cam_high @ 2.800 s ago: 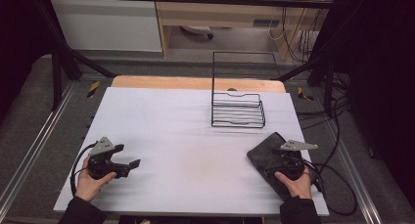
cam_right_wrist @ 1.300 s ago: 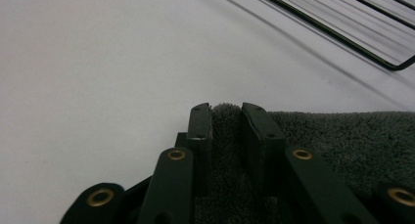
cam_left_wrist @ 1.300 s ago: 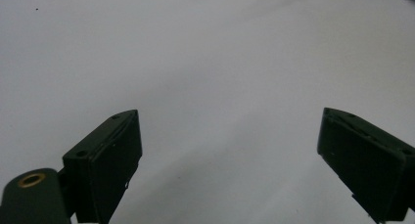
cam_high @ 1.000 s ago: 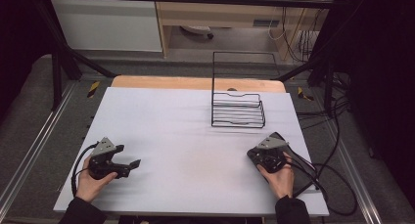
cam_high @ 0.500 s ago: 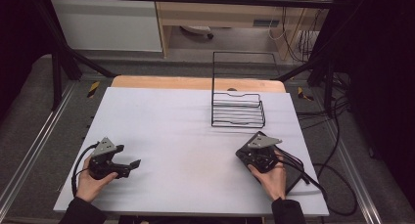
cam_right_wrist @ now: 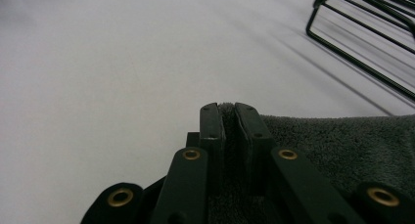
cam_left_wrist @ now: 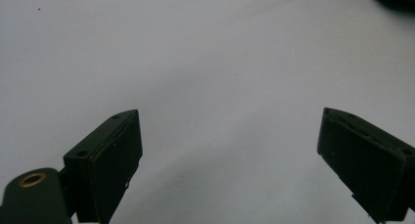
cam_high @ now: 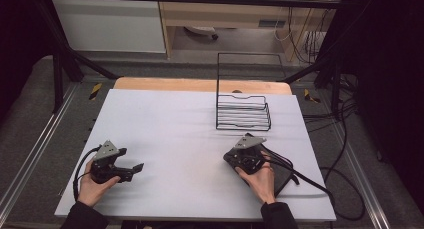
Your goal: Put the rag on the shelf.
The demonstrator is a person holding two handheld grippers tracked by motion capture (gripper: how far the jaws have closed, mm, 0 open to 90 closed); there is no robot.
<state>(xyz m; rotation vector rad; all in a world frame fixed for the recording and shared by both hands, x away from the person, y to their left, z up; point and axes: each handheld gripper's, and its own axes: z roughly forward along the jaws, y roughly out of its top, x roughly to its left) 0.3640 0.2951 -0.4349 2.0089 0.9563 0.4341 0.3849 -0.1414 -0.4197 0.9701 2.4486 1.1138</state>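
On the white table (cam_high: pixel 190 124), near its front left corner, the left gripper (cam_high: pixel 131 167) lay low over the bare surface in the person's left hand (cam_high: pixel 91 187), a grey three-cornered plate on top of it and a black cable looping back from it toward the table's edge. In the left gripper view its two black jaws stood wide apart with nothing but white tabletop between them. Toward the front right, the right gripper (cam_high: pixel 235 158) sat under the person's right hand (cam_high: pixel 261 176), its own grey plate tilted up and cables trailing off past the right edge of the table. A dark grey towel (cam_right_wrist: pixel 342 145) lay flat on the table just beneath and to the right of that hand — in the high view only its dark edge (cam_high: pixel 282 171) showed beside the wrist. In the right gripper view the jaws were pressed nearly together with a thin fold of the towel's nap pinched between their tips, the rest of the cloth spreading away to the right. A black wire rack (cam_high: pixel 243 111) stood upright farther back on the table, just beyond the right gripper — its tall back frame rising above a row of low wire loops; its front corner (cam_right_wrist: pixel 362 18) appeared near the towel, apart from it.
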